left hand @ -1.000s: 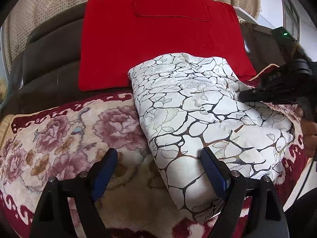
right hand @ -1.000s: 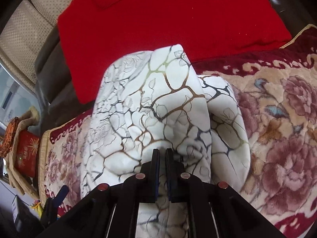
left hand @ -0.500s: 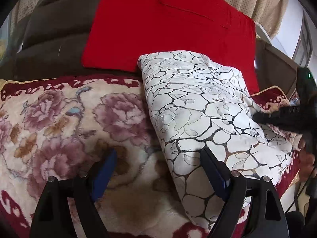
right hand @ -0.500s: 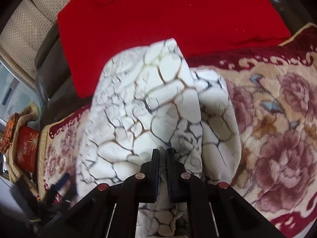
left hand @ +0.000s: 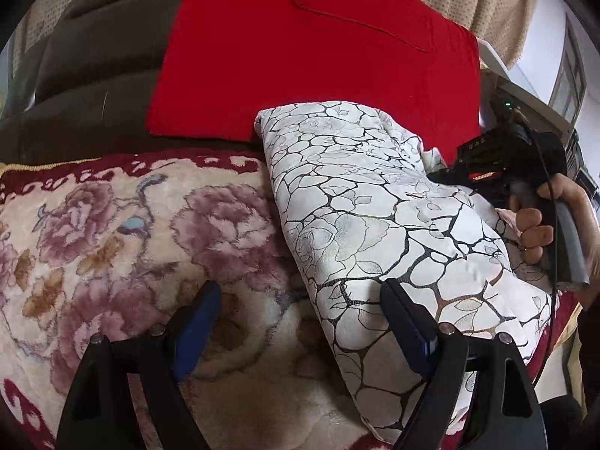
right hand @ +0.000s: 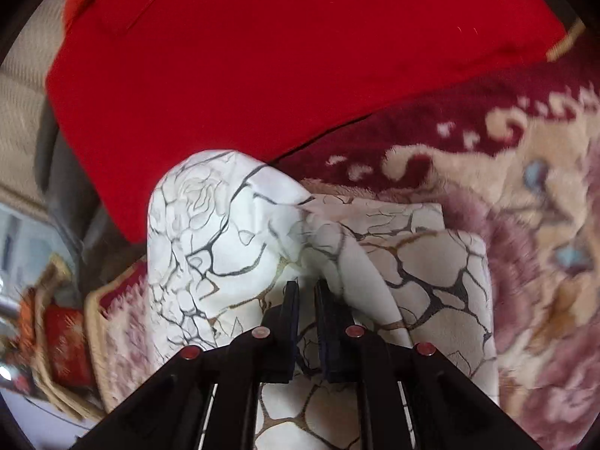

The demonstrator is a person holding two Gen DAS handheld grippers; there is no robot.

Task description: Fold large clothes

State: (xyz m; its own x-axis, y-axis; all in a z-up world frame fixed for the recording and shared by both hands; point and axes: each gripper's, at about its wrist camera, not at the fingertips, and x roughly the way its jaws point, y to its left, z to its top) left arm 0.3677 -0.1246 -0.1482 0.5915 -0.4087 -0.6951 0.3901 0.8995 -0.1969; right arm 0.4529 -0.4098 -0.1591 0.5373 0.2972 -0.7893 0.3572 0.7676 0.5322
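My white cloth (left hand: 375,225) lies folded into a long bundle on the flowery blanket (left hand: 112,232), near the red cushion (left hand: 300,56). My right hand-held gripper (right hand: 307,296) pinches one last fold. My left hand-held gripper (left hand: 300,315) is wide apart, empty. Folding looks almost done.

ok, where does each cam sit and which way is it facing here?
Left wrist: on the left gripper, tilted down over the floral blanket toward the red cushion; its open fingers show, plus the right gripper and hand.
Right wrist: on the right gripper, angled down at the white cloth; nearly closed fingers pinch a raised fold.
Shared: cloth, blanket, cushion.
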